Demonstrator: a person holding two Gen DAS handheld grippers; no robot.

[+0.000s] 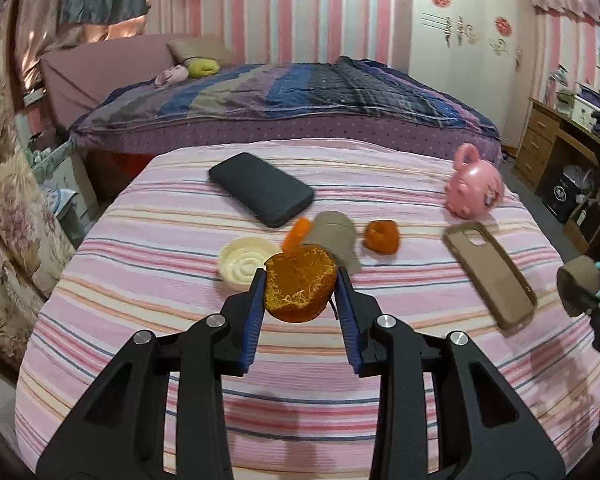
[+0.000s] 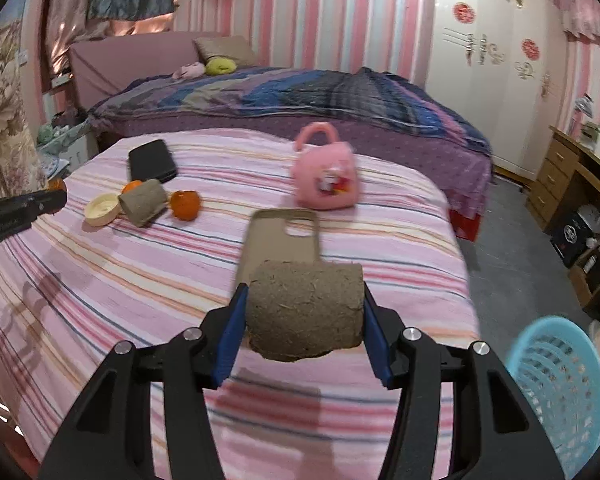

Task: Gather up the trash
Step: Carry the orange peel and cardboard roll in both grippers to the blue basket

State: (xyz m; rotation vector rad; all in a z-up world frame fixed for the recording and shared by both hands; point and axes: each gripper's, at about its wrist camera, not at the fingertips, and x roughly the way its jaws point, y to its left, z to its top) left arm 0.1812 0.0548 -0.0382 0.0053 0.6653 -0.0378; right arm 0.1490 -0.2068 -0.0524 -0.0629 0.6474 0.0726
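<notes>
Trash is in both grippers: the left gripper (image 1: 300, 292) pinches an orange peel (image 1: 300, 294) above the striped bed (image 1: 180, 340), and the right gripper (image 2: 304, 312) clamps a cardboard tube (image 2: 304, 312). A second tube (image 2: 142, 202) and another peel (image 2: 185, 205) lie by the phone (image 2: 152, 160); a blue basket (image 2: 560, 372) sits at right.

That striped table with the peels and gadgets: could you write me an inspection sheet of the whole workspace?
Surface: pink striped cloth over the table.
Job's things: orange peel cup and cardboard tube held; loose tube, peel pieces, cream lid on the cloth.
Clutter: black phone, tan phone case, pink toy bag.
Grippers: left gripper shut on the peel cup; right gripper shut on the tube.
Cables: nothing seen.
Surroundings: blue basket, bed, wardrobe, desk.
</notes>
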